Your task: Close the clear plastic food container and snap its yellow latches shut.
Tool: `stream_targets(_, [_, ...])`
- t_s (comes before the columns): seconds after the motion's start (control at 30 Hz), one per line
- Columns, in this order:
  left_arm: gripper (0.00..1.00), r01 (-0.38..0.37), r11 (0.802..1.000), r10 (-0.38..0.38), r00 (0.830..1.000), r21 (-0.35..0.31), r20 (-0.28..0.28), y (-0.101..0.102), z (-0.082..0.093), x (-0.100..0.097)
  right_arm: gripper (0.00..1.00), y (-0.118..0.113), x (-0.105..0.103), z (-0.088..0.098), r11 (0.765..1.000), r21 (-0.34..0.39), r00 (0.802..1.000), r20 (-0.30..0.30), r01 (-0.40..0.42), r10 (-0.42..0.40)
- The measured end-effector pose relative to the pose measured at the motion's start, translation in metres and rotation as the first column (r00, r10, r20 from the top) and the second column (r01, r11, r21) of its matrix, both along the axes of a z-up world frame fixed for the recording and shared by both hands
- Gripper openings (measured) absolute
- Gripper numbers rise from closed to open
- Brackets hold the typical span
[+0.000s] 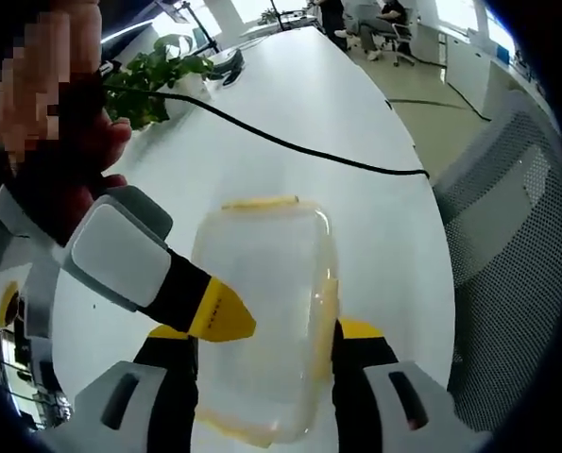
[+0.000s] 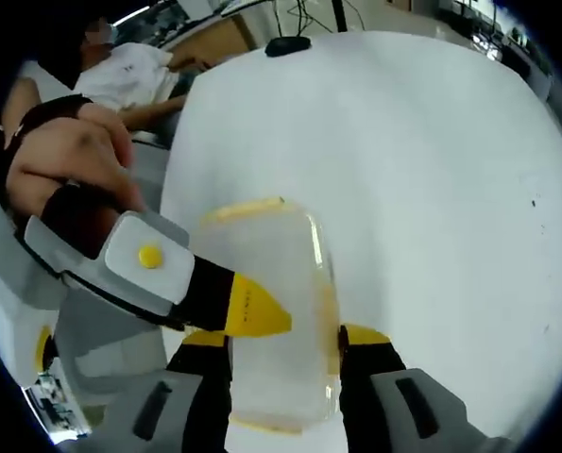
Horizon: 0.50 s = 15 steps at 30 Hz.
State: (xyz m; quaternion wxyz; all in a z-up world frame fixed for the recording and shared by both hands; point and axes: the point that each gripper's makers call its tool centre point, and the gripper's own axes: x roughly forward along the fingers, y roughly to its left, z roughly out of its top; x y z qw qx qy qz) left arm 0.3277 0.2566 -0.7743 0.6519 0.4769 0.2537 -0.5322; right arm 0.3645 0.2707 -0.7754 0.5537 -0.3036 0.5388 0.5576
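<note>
Left tool (image 1: 266, 344): its two yellow-tipped jaws stand on either side of the clear container, one at each long wall, narrowed to the box's width; I judge it a bracing hold, though actual contact through the clear plastic is hard to confirm.
Right tool (image 2: 285, 344): in the right gripper view its jaws likewise flank the container's long walls; in the left gripper view it enters from the left, one yellow tip resting at the lid's edge. Firm clamp or light touch: cannot tell.
Container (image 1: 262, 311): lies flat on the white worktop (image 1: 356, 123), lid seated on top, held between the jaws.
Yellow latches: one strip along the far short edge (image 1: 260, 202), one down the long side (image 1: 328, 307); whether either is snapped home cannot be read.
Surroundings: a black cable (image 1: 290, 143) crosses the worktop beyond the box; a potted plant (image 1: 153, 75) stands at the far left; a mesh chair (image 1: 512, 236) sits beside the worktop.
Step in hand: lid looks closed; latching appears under way.
Next move: probably steady the box with one tool and press each latch downward until it seats, watching that the box does not slide.
</note>
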Motion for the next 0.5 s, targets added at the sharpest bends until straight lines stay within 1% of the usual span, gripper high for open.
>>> stream_targets(0.07, [0.58, 0.010, 1.000, -0.010, 1.000, 0.007, 0.001, 0.000, 0.000, -0.001, 0.44, 0.002, -0.001, 0.001, 0.999, 0.022, 0.999, 0.023, -0.023, 0.023])
stream_targets(0.1, [0.60, 0.015, 1.000, -0.015, 1.000, 0.011, -0.004, 0.001, -0.001, -0.003, 0.44, 0.002, -0.002, 0.002, 0.999, 0.027, 0.999, 0.028, -0.028, 0.027])
stream_targets(0.13, [0.65, 0.015, 1.000, -0.014, 1.000, 0.009, -0.023, 0.000, -0.002, -0.007, 0.44, 0.001, -0.002, 0.002, 0.999, 0.032, 0.999, 0.031, -0.034, 0.033])
stream_targets(0.17, [0.72, -0.008, 1.000, 0.008, 0.998, -0.004, -0.065, 0.000, -0.005, -0.014, 0.44, 0.001, -0.002, 0.002, 0.999, 0.035, 0.999, 0.036, -0.036, 0.035])
stream_targets(0.23, [0.82, -0.021, 1.000, 0.020, 0.996, -0.004, -0.085, 0.001, -0.007, -0.017, 0.46, 0.000, -0.003, 0.003, 0.998, 0.035, 0.997, 0.049, -0.055, 0.054])
stream_targets(0.27, [0.86, -0.024, 1.000, 0.022, 0.995, -0.018, -0.096, 0.000, -0.006, -0.019, 0.49, -0.003, -0.002, 0.002, 0.996, 0.031, 0.994, 0.073, -0.078, 0.076])
stream_targets(0.3, [0.88, -0.022, 0.999, 0.018, 0.994, -0.040, -0.106, -0.002, -0.003, -0.021, 0.54, -0.005, -0.002, 0.002, 0.995, 0.032, 0.993, 0.084, -0.090, 0.087])
stream_targets(0.33, [0.89, -0.020, 0.998, 0.012, 0.992, -0.067, -0.123, -0.003, 0.002, -0.025, 0.59, -0.005, -0.002, 0.003, 0.994, 0.038, 0.991, 0.093, -0.099, 0.095])
stream_targets(0.37, [0.90, -0.024, 0.997, 0.014, 0.991, -0.072, -0.134, -0.002, 0.004, -0.026, 0.64, -0.005, -0.002, 0.004, 0.993, 0.056, 0.988, 0.113, -0.108, 0.101])
stream_targets(0.4, [0.93, -0.037, 0.995, 0.022, 0.988, -0.095, -0.154, -0.003, 0.008, -0.027, 0.71, -0.003, -0.003, 0.006, 0.990, 0.081, 0.987, 0.127, -0.112, 0.102])
stream_targets(0.43, [0.97, -0.043, 0.994, 0.025, 0.984, -0.104, -0.175, -0.002, 0.009, -0.029, 0.77, 0.003, -0.003, 0.009, 0.986, 0.128, 0.984, 0.151, -0.109, 0.089])
stream_targets(0.47, [0.98, -0.059, 0.994, 0.039, 0.975, -0.087, -0.219, 0.003, 0.007, -0.032, 0.83, 0.006, -0.005, 0.011, 0.983, 0.158, 0.985, 0.155, -0.097, 0.072])
stream_targets(0.5, [0.99, -0.057, 0.995, 0.038, 0.973, -0.081, -0.228, 0.005, 0.006, -0.033, 0.89, 0.008, -0.010, 0.013, 0.980, 0.183, 0.988, 0.146, -0.074, 0.047])
